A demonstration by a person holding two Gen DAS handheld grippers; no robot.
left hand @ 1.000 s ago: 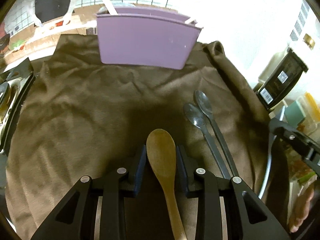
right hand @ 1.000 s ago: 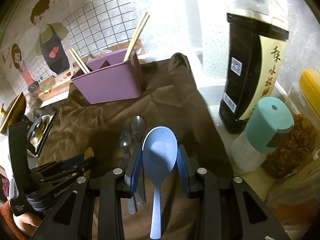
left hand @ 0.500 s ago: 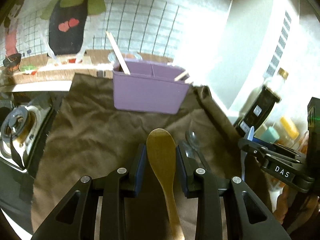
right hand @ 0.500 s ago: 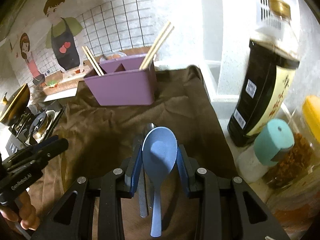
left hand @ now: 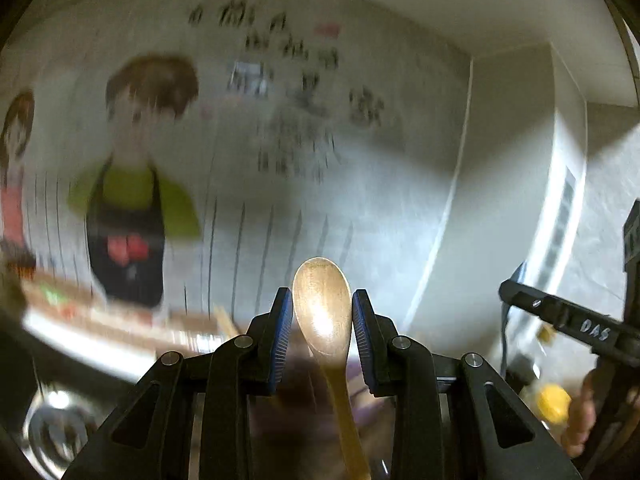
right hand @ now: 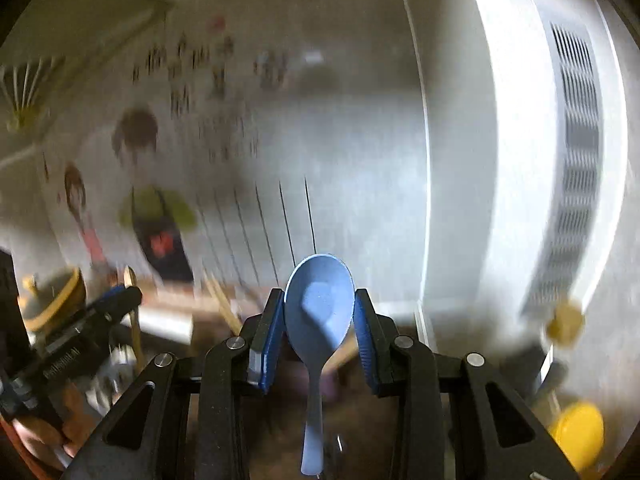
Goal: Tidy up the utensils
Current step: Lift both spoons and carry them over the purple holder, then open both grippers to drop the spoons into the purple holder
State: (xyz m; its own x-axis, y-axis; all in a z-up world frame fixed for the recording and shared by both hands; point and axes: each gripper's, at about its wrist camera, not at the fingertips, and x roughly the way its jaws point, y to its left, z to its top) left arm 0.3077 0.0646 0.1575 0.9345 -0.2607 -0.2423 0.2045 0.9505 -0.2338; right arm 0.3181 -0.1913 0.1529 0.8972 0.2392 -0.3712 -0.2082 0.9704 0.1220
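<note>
My left gripper [left hand: 322, 312] is shut on a wooden spoon [left hand: 322, 304], its bowl clamped between the blue pads and its handle trailing down toward the camera. My right gripper [right hand: 319, 312] is shut on a light blue plastic spoon [right hand: 319, 308] in the same way. Both are held high, facing the wall. A blurred purple patch [right hand: 330, 382], the utensil holder, peeks out low between the right fingers, with chopsticks [right hand: 222, 304] leaning beside it. The right gripper [left hand: 560, 318] shows at the right edge of the left wrist view, the left gripper [right hand: 86, 320] at the left of the right wrist view.
A wall poster with cartoon cooks [left hand: 128, 208] fills the background. A white appliance with vent slots [right hand: 576, 160] stands on the right. A stove burner [left hand: 56, 428] sits low left. Yellow-capped jars [right hand: 580, 436] are at the lower right. A hand [left hand: 580, 416] grips the right tool.
Both grippers rose off the brown cloth with their spoons and tilted up toward level. The purple holder and the metal spoons dropped almost out of view; the wall now fills both views.
</note>
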